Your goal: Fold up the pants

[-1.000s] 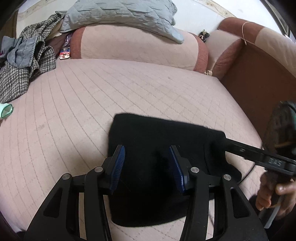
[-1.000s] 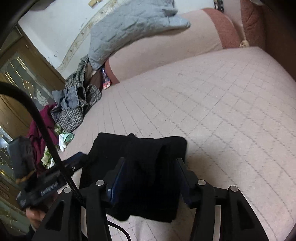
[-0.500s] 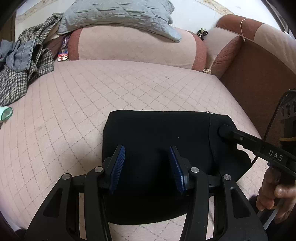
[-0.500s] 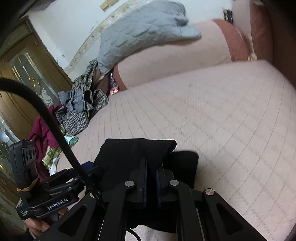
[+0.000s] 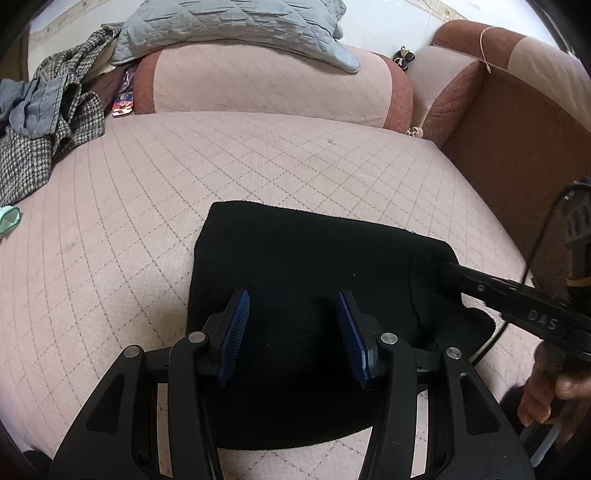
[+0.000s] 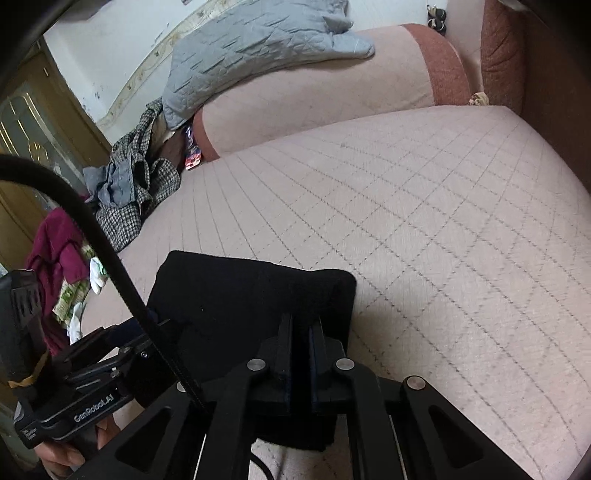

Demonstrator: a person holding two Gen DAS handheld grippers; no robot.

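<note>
The black pants point(image 5: 306, 266) lie folded into a compact rectangle on the pink quilted sofa seat point(image 5: 258, 162). My left gripper point(image 5: 291, 328) is open and empty, its blue pads point(image 5: 234, 328) hovering over the near half of the pants. My right gripper point(image 6: 300, 354) is shut on the right edge of the pants point(image 6: 236, 295); it also shows in the left wrist view point(image 5: 454, 273), reaching in from the right and pinching that edge.
A grey quilted cover point(image 5: 236, 26) lies on the sofa back. A heap of checked and grey clothes point(image 5: 40, 122) sits at the left end. A brown armrest point(image 5: 524, 155) bounds the right. Maroon cloth and white socks point(image 6: 62, 251) lie beyond the seat's left edge.
My right gripper closed on the right edge of the pants and pulled it flat, so the folded bundle now lies wider and smoother. My left gripper stayed open above it.
</note>
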